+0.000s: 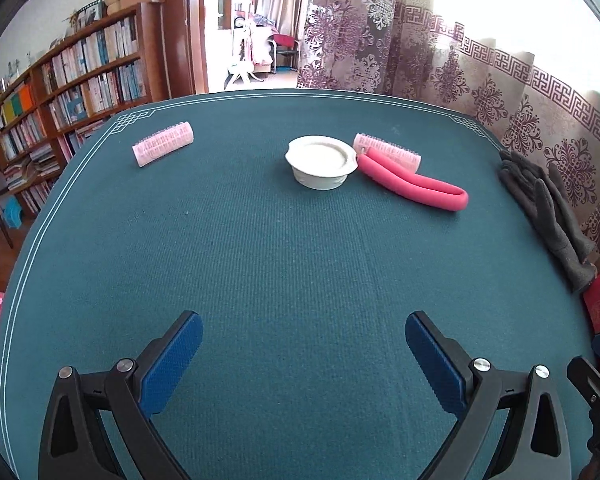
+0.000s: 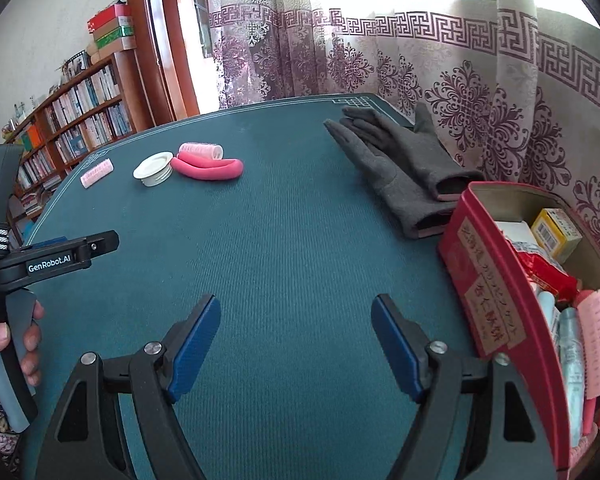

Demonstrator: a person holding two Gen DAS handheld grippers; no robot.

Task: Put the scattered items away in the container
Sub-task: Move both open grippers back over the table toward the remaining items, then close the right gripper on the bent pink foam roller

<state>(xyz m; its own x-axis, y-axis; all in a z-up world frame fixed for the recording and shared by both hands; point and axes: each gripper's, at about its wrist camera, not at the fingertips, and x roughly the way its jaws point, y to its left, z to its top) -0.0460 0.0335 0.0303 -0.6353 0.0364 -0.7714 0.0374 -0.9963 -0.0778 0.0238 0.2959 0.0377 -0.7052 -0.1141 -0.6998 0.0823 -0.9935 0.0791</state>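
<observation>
The dark green felt-like table mat [image 1: 284, 248] with its white line border fills most of what I see, and the wide stretch between my claws and the scattered things is bare. At my right, the red oval tin container [image 2: 496, 280] stands at the mat's near right edge, cut off by the frame; it holds small boxes and packets I can't make out clearly. Beyond it a pair of grey knitted gloves [image 2: 396, 168] lies along the right edge, fingers pointing away from me.

The bent pink foam curler stick [image 1: 412, 184] lies folded, its long axis running across the table, its open ends touching the round white plastic lid-like cup [image 1: 322, 162]. Just behind the stick, partly hidden, is a pale pink hair roller [image 1: 388, 152]. A second pale pink hair roller [image 1: 163, 144] lies well apart near the far left corner, its axis crosswise.

My left claw [image 1: 304, 344] is spread wide, empty. My right claw [image 2: 296, 340] is likewise released, nothing between its blue pads. My left hand [image 2: 8, 344] shows on its handle, partly cropped.
</observation>
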